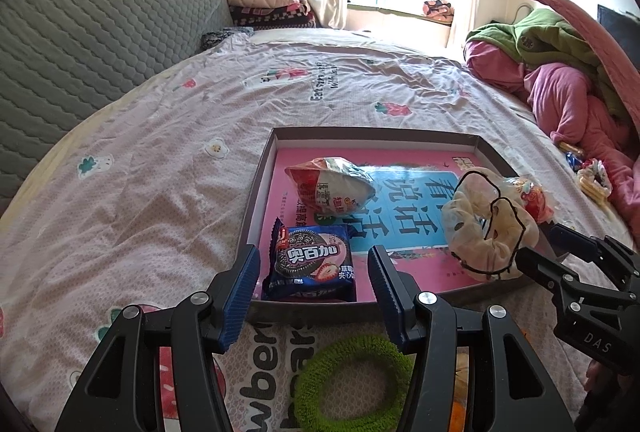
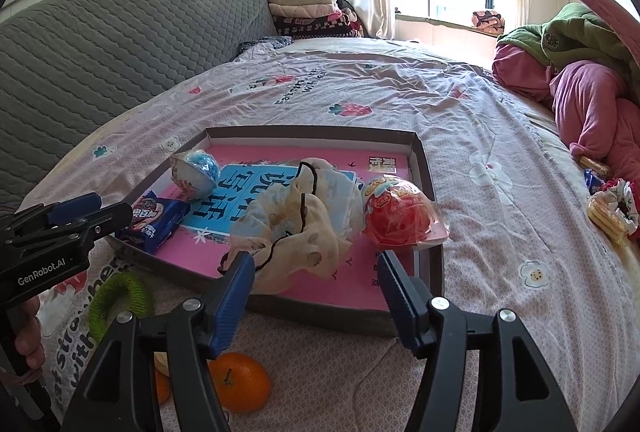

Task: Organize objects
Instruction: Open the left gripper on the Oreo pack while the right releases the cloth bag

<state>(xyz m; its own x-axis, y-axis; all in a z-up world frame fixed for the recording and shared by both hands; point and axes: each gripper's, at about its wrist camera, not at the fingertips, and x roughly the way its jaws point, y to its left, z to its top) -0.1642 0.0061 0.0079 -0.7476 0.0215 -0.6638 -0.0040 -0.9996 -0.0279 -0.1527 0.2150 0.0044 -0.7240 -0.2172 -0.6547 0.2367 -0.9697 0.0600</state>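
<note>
Bed (image 1: 160, 171) | orange (image 2: 239, 382) half hidden | left gripper (image 1: 314, 286), right gripper (image 2: 316, 282) gape, empty

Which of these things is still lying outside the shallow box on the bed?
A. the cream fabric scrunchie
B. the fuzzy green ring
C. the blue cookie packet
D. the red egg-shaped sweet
B: the fuzzy green ring lies on the bedsheet in front of the shallow grey cardboard box, whereas the other three sit inside it.

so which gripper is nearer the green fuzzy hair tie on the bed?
Left. The green fuzzy hair tie lies just below the left gripper; the right gripper is off to its right.
</note>
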